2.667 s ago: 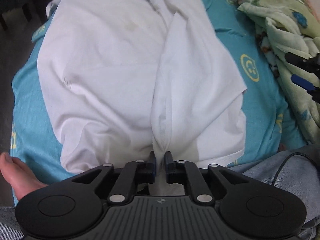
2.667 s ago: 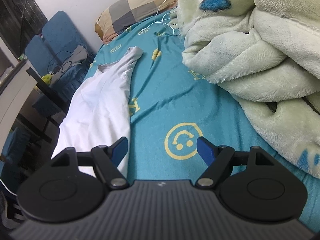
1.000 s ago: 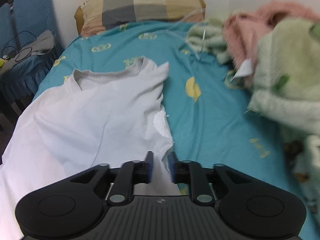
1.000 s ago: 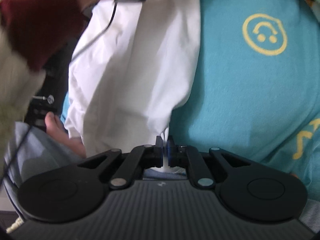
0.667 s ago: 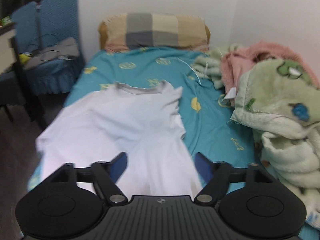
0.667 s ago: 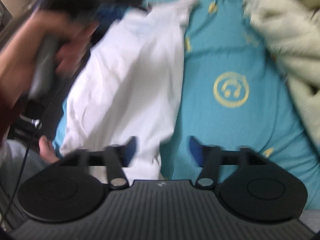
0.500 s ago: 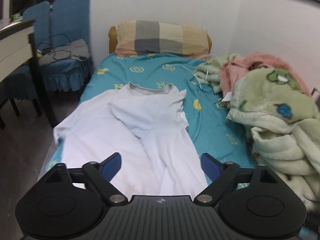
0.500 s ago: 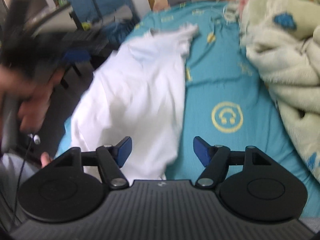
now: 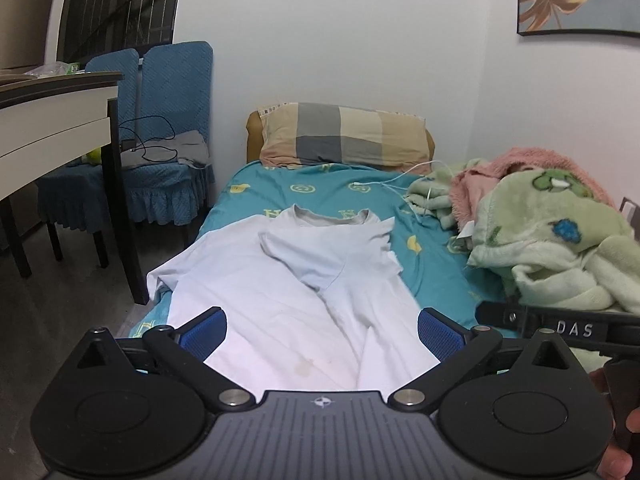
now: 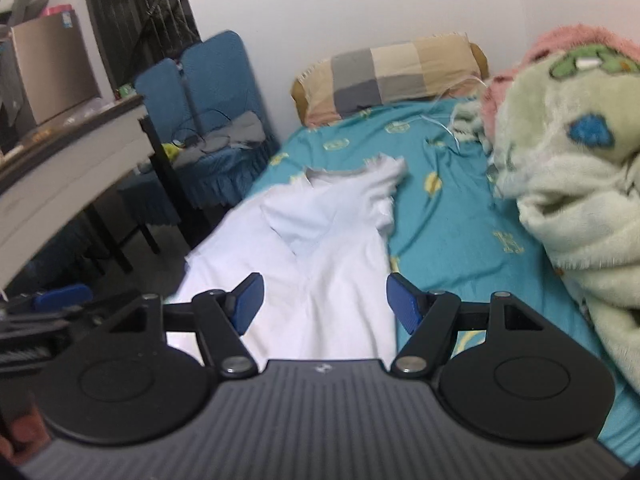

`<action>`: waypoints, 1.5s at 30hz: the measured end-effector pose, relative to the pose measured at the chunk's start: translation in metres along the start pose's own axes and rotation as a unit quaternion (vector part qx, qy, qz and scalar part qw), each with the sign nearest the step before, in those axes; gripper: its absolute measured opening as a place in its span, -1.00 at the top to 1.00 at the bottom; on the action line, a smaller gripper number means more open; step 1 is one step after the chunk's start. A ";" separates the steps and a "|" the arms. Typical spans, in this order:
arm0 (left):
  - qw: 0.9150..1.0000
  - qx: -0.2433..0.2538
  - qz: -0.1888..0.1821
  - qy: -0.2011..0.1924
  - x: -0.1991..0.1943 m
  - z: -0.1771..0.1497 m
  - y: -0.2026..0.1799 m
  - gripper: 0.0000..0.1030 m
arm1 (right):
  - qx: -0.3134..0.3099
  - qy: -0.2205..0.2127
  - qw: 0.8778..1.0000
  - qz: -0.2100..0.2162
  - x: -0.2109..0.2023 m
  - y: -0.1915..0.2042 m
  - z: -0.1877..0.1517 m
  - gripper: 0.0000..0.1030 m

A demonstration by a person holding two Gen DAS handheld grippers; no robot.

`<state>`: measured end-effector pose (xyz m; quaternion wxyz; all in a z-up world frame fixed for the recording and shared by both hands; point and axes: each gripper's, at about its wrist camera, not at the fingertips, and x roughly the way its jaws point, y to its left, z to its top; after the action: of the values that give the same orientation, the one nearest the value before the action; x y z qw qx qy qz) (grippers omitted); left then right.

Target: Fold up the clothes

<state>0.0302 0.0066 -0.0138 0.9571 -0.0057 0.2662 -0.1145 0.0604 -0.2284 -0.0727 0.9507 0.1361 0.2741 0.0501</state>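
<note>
Presently: white T-shirt [image 9: 288, 304] on bed [image 9: 436, 276], right side and sleeve folded inward; left tool [image 9: 322, 330] and right tool [image 10: 325, 304] wide, empty; likely best folded with edges aligned, creases smoothed.

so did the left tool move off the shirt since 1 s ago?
Yes. The left tool was shut on the white shirt low over it; now it is open, pulled back and raised, so the checked pillow sits mid-frame rather than at the top.
</note>
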 end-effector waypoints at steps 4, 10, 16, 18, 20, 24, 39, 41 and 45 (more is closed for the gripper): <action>1.000 -0.003 0.006 0.006 0.005 -0.005 0.002 -0.99 | -0.007 0.013 1.000 -0.013 0.006 -0.003 -0.016 -0.36; 1.000 -0.008 0.014 0.016 0.012 -0.013 0.006 -0.99 | -0.018 -0.001 1.000 -0.012 0.003 0.000 -0.018 -0.36; 0.998 -0.038 0.049 0.024 0.022 -0.010 0.025 -0.99 | -0.009 -0.001 1.000 -0.016 0.001 -0.002 -0.021 -0.36; 0.996 -0.054 0.069 0.027 0.027 -0.006 0.035 -0.99 | -0.005 0.000 1.000 -0.016 0.001 -0.003 -0.021 -0.36; 0.993 -0.071 0.088 0.029 0.031 -0.002 0.045 -0.99 | -0.004 0.002 1.000 -0.016 0.000 -0.003 -0.022 -0.36; 0.986 -0.104 0.126 0.034 0.039 0.007 0.066 -0.99 | 0.004 0.007 1.000 -0.022 0.001 -0.005 -0.025 -0.36; 0.869 -0.476 0.066 0.114 0.205 0.017 0.272 -0.99 | 0.038 0.062 0.997 -0.010 0.035 -0.016 -0.034 -0.37; 0.858 -0.499 0.041 0.119 0.231 0.009 0.285 -0.99 | 0.038 0.069 0.997 -0.011 0.046 -0.015 -0.034 -0.37; 0.848 -0.515 0.052 0.113 0.277 -0.004 0.300 -0.99 | 0.037 0.085 0.996 -0.017 0.067 -0.016 -0.036 -0.36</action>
<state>0.3232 0.2371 -0.1792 0.7846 -0.4710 0.3931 0.0894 0.0979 -0.2245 -0.1400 0.9188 0.1620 0.3582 0.0354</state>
